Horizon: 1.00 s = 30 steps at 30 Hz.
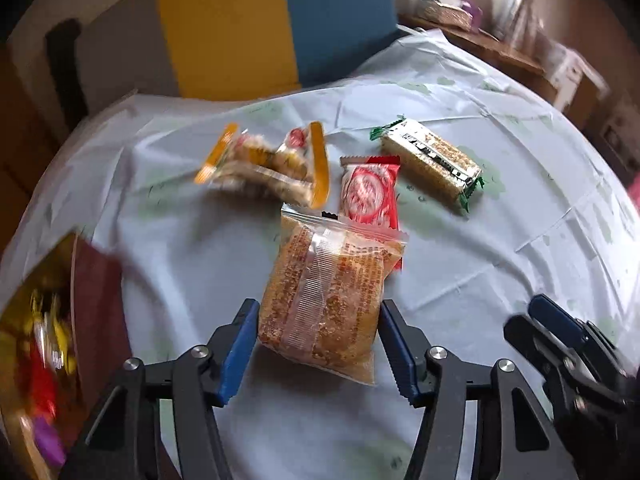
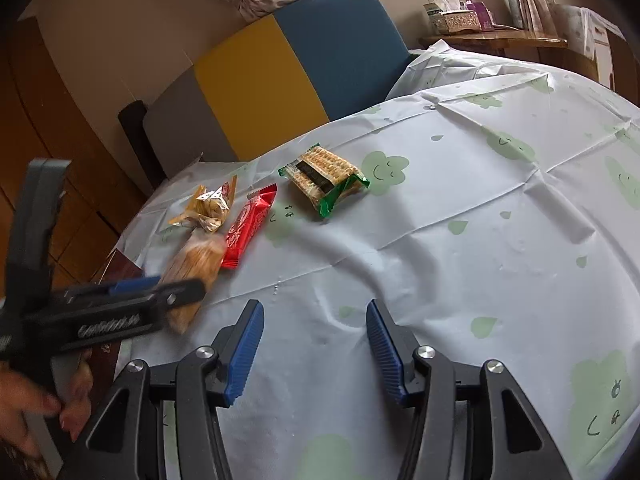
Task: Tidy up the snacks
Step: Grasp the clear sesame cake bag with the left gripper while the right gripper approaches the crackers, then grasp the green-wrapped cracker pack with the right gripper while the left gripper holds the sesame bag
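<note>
My left gripper (image 1: 318, 350) is shut on an orange crispy-rice snack packet (image 1: 328, 292) and holds it above the table; the packet also shows in the right wrist view (image 2: 198, 266). On the tablecloth lie a red wafer packet (image 1: 370, 192), a green-ended cracker packet (image 1: 430, 160) and an orange-edged packet of small sweets (image 1: 266, 164). They also show in the right wrist view: the red packet (image 2: 248, 226), the cracker packet (image 2: 326, 178), the sweets packet (image 2: 208, 206). My right gripper (image 2: 316, 348) is open and empty over bare cloth.
A dark red box (image 1: 60, 340) holding several colourful snacks stands at the table's left edge. The table has a white cloth with green prints (image 2: 480, 240). A grey, yellow and blue chair back (image 2: 280, 72) stands behind. A wooden shelf with a tissue box (image 2: 452, 16) is far right.
</note>
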{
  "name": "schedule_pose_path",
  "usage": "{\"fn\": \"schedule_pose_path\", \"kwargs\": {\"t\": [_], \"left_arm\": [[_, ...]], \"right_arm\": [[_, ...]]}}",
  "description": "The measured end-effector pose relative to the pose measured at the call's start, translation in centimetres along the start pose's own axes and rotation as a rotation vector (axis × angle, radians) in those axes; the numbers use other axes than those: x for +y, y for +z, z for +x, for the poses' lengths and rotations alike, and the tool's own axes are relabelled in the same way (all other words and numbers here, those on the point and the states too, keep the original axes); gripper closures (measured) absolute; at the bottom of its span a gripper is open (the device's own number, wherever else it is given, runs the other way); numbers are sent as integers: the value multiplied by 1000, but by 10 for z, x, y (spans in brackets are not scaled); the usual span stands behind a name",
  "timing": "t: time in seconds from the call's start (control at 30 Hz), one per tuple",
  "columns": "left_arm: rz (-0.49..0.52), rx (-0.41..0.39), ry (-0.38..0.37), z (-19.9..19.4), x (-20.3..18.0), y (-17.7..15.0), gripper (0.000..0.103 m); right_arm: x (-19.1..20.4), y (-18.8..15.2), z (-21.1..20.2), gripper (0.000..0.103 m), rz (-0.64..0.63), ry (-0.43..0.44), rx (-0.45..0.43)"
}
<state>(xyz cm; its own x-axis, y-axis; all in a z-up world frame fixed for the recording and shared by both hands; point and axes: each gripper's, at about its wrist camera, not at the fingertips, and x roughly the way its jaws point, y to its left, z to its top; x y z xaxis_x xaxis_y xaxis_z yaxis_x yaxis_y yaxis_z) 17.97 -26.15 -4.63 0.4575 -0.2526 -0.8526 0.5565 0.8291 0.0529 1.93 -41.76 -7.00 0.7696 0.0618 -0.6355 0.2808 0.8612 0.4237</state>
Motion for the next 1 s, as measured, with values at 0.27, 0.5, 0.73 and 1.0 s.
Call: {"fn": "schedule_pose_path", "kwargs": {"t": [0.27,0.5,0.73,1.0], "left_arm": [[-95,-97,37,-21,-2,-44,42],[-108,-177,42,-23,-3,-56,42],[-116,-199,39,-21,0,-60,41],[-147,-195,9,-16,7,-63,40]], "right_arm": [[7,6,2,48,-15,-36,40],[29,61,8,44,-132,-54,61],[48,108,78,37,-422,-203,121],[36,114,122,38,-440,-217,209]]}}
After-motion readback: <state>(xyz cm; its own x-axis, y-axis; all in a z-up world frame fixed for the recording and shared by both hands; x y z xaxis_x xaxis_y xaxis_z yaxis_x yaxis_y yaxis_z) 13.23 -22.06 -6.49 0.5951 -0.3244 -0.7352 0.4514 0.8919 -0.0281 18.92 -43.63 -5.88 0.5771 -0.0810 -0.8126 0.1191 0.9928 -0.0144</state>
